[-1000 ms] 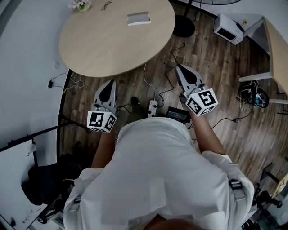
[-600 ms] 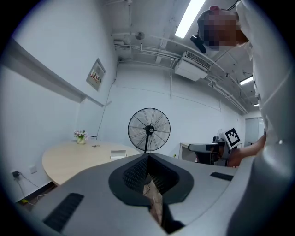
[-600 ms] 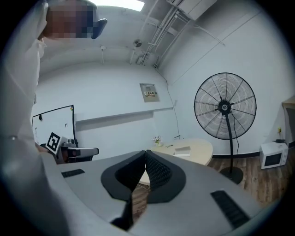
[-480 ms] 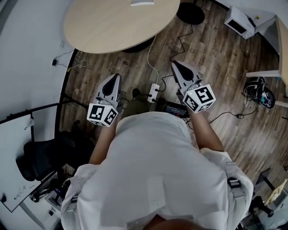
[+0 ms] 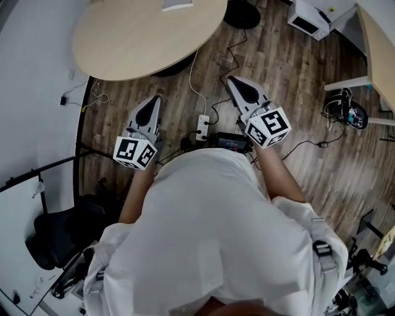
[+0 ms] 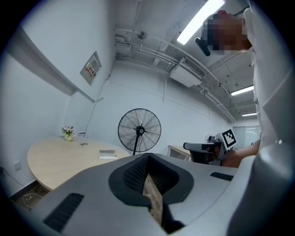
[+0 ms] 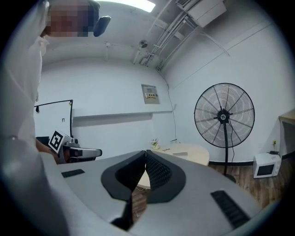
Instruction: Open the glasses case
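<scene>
Head view: a person in a white shirt stands on a wooden floor (image 5: 290,80), holding the left gripper (image 5: 153,103) and the right gripper (image 5: 234,84) level in front of the body, well apart from each other. Both point toward a round table (image 5: 142,37) ahead. The glasses case (image 5: 177,5), pale and rectangular, lies flat on the far part of the tabletop and is cut off by the picture's top edge. It is well away from both grippers and neither touches it. A power strip (image 5: 202,127) with cables lies on the floor between the two grippers, and a white microwave (image 5: 307,18) sits on the floor at upper right.

Left gripper view: the jaws are clenched tip to tip with nothing between them. Beyond them are the table, the case (image 6: 107,154), a small vase of flowers (image 6: 68,132) and a standing fan (image 6: 139,131).

Right gripper view: the jaws likewise meet at their tips and grasp nothing.
</scene>
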